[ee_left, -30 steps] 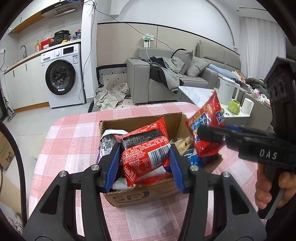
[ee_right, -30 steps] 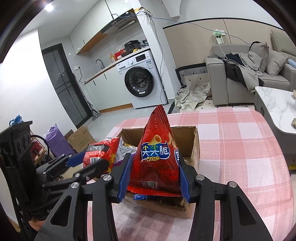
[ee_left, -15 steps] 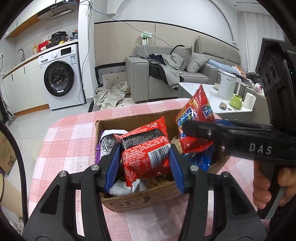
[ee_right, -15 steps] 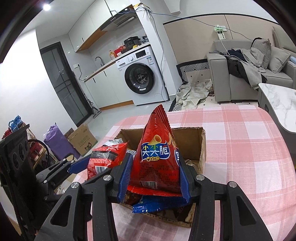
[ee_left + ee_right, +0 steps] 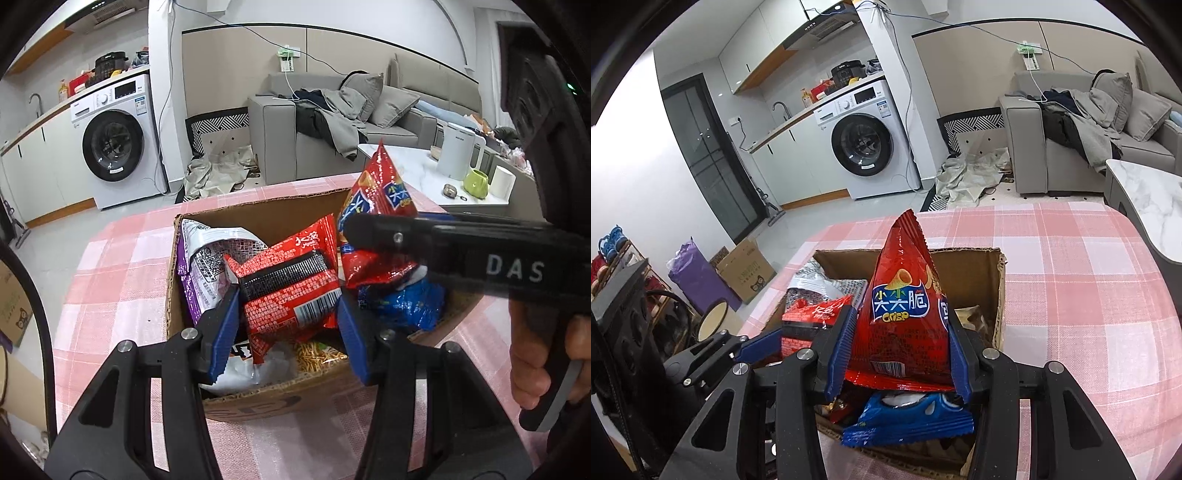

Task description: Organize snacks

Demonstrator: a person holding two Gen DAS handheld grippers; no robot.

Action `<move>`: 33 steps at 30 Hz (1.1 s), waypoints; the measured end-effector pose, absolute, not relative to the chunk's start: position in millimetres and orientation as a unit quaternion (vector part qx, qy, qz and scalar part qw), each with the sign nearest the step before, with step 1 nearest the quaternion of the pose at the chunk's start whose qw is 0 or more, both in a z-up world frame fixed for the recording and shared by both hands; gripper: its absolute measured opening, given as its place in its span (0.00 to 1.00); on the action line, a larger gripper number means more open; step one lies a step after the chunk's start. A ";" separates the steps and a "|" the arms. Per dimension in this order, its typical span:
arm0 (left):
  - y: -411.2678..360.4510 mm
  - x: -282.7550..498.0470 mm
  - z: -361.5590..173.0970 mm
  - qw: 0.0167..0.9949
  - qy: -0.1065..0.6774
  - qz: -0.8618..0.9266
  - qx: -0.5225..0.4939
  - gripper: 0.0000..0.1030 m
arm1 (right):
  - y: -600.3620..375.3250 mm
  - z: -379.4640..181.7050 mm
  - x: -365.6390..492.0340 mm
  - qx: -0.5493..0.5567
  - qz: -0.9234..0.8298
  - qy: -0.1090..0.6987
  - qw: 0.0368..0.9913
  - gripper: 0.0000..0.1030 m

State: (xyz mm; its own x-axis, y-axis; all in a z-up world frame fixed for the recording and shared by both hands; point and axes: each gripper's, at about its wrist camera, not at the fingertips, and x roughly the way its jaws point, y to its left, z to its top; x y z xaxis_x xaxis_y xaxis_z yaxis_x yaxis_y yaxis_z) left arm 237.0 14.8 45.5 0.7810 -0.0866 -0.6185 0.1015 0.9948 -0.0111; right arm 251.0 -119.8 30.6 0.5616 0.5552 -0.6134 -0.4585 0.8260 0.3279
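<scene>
Even, cool indoor light fills both views with only soft shadows, glare glints off the red snack bag (image 5: 905,325), focus is sharp throughout, and fisheye curvature bends the edges into black corner vignettes.

"Crisp" on the red triangular bag (image 5: 901,325); "DAS" on the right tongs (image 5: 515,267) body.

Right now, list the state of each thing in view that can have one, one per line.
left gripper: shut on the red noodle packet, over the box
right gripper: shut on the red crisp bag, upright
cardboard box: open, holding snacks
blue packet: lying in the box
washing machine: door closed
</scene>
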 end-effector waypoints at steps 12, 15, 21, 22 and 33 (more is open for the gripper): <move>36.7 243.0 38.4 0.941 0.336 -0.030 0.000 0.48 | -121.3 33.8 243.6 0.042 0.294 0.363 0.883 0.52; 37.0 239.8 40.5 0.942 0.335 -0.025 0.006 0.54 | -125.7 39.7 234.9 0.031 0.287 0.349 0.891 0.62; 33.4 213.9 50.7 0.950 0.310 -0.034 -0.001 0.81 | -142.3 45.2 215.9 0.037 0.290 0.330 0.897 0.95; 33.9 209.0 52.4 0.951 0.308 -0.034 -0.001 0.81 | -145.3 45.8 212.4 0.042 0.291 0.326 0.898 0.97; 37.8 146.9 76.1 0.968 0.246 -0.045 -0.018 1.00 | -169.3 40.4 171.5 0.057 0.303 0.286 0.907 1.00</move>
